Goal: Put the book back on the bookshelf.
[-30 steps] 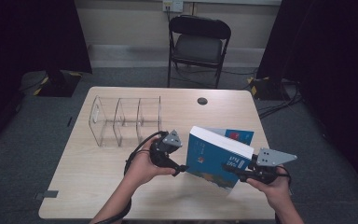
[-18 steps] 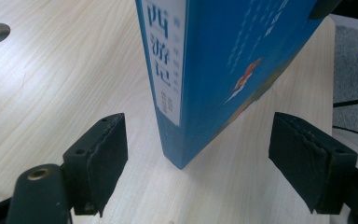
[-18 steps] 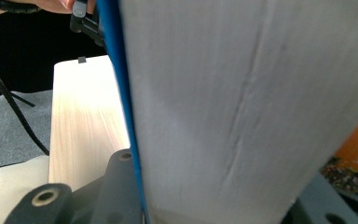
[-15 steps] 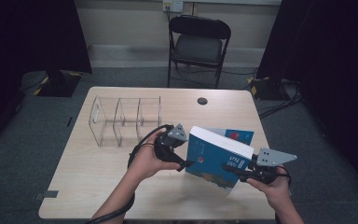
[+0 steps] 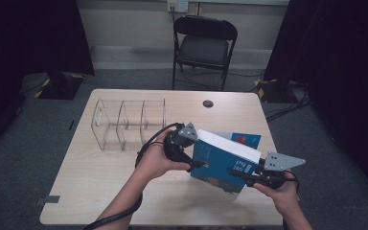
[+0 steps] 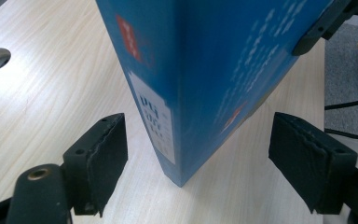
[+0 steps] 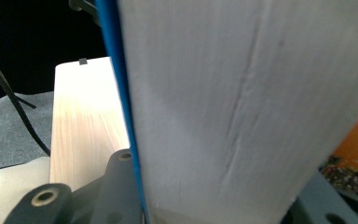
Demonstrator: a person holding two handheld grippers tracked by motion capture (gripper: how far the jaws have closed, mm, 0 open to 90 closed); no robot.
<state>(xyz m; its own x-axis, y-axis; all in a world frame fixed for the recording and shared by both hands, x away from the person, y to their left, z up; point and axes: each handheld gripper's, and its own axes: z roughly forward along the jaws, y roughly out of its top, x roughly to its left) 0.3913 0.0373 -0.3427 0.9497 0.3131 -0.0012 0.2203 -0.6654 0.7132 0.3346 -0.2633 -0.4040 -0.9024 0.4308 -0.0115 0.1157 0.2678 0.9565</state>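
- The right gripper [image 5: 242, 173] is clamped on a thick blue book [image 5: 220, 165], its fingers pressed against the two covers at the book's near right end; in the right gripper view the white page edges [image 7: 242, 107] run between the two dark fingers.
- The book is held tilted above the desk [image 5: 100, 187], page edges facing up and away, blue cover towards the person.
- The left gripper [image 5: 199, 164] is at the book's left end with its fingers [image 6: 105, 154] wide apart. In the left gripper view the book's spine corner, with a white label [image 6: 156, 121], sits between them and touches neither.
- A second blue book [image 5: 242, 139] lies flat on the desk just behind the held one.
- A clear plastic rack [image 5: 127, 124] with several compartments stands on the desk's far left part, near the left hand [image 5: 155, 160] but apart from it.
- A black folding chair [image 5: 203, 45] stands beyond the desk.
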